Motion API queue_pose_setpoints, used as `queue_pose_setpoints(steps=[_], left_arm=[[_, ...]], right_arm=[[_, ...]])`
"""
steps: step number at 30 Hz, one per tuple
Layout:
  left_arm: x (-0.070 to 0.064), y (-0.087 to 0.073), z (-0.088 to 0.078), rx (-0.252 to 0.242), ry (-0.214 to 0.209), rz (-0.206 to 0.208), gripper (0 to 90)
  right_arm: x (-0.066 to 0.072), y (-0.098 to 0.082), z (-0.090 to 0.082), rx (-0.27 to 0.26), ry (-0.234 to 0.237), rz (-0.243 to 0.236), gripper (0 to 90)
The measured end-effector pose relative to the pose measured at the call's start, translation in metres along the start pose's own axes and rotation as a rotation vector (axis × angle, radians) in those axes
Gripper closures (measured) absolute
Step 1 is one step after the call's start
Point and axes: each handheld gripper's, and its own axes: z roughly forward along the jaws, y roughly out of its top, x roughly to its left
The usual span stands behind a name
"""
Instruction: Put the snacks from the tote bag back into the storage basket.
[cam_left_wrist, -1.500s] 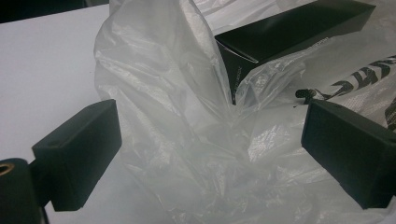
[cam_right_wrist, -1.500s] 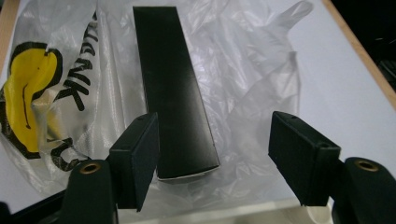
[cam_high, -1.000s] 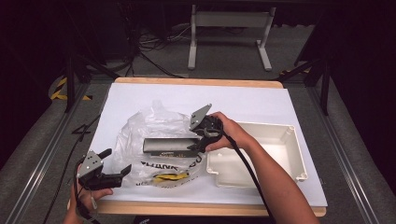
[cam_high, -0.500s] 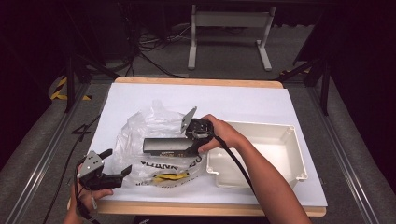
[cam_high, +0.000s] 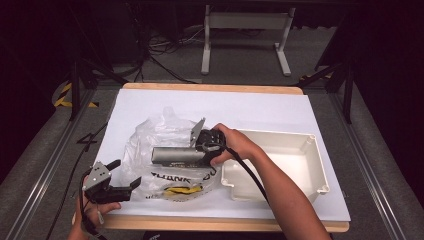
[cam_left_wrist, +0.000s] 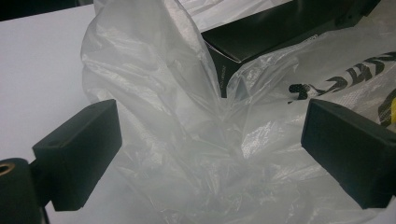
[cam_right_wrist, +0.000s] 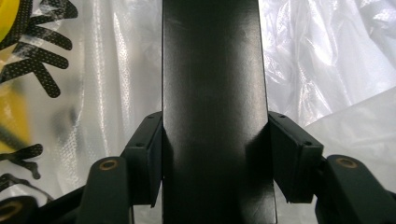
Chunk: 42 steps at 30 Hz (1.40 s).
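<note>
A long dark box lies on a crumpled clear plastic bag with black and yellow print, in the middle of the table. My right gripper is at the box's right end. Its jaws have just been closing, and its pads now press both sides of the box. My left gripper rests at the table's front left, open, at the bag's near edge. In the left gripper view the bag's folds bulge between the wide-apart jaws of the left gripper, with the box's corner behind them.
An empty white tray stands right of the bag, close to the right forearm. White paper covers the wooden table. Beyond the far edge are a metal stand and cables on the floor.
The right hand moved left and down to the box's right end, and its jaws closed onto the box. The left hand stayed put.
</note>
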Motion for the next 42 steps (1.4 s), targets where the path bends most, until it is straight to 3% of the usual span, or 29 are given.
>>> queue_pose_setpoints(steps=[9,25,28,42], left_arm=[[0.0,0.0,0.0,-0.001,0.0,-0.002,5.9],[0.0,0.001,-0.002,-0.009,0.008,0.0,5.9],[0.0,0.001,-0.002,-0.01,0.009,-0.001,5.9],[0.0,0.002,-0.005,-0.029,0.009,-0.002,5.8]], right_arm=[[0.001,0.0,-0.008,-0.037,-0.025,-0.002,43.3],[0.006,0.006,-0.039,-0.116,-0.08,-0.025,43.4],[0.006,0.006,-0.042,-0.125,-0.067,-0.025,43.4],[0.013,0.004,-0.065,-0.168,-0.091,-0.047,43.4]])
